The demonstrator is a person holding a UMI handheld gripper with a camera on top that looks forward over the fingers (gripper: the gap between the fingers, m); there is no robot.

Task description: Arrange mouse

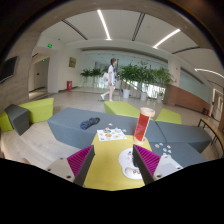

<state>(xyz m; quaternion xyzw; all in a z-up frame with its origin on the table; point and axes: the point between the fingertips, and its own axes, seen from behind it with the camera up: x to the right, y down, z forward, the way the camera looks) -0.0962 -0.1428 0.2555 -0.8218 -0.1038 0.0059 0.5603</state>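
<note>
While the gripper hangs above a yellow mat at the lower centre of the frame, its two fingers stand released, spread wide apart with nothing pressed between them; the magenta pads on their inner faces show to either side of the mat, one at lower left and one at lower right. Between the fingers, toward the right one, lies a pale rounded thing that looks like the mouse, resting on the mat with a gap to the pads on both sides, though its outline is too small to tell more. Beyond the fingers, in the middle of the frame, a grey table top spreads out, and on it a red and white can stands upright just right of centre. Left of the can lie some scattered small light pieces, and farther left a dark crumpled thing rests on the grey surface. More small light bits lie at the right, near the right finger. At the far left sits a yellow-green seat block. In the upper middle of the frame a person stands in a bright hall beside green plants, under long ceiling lights.
</note>
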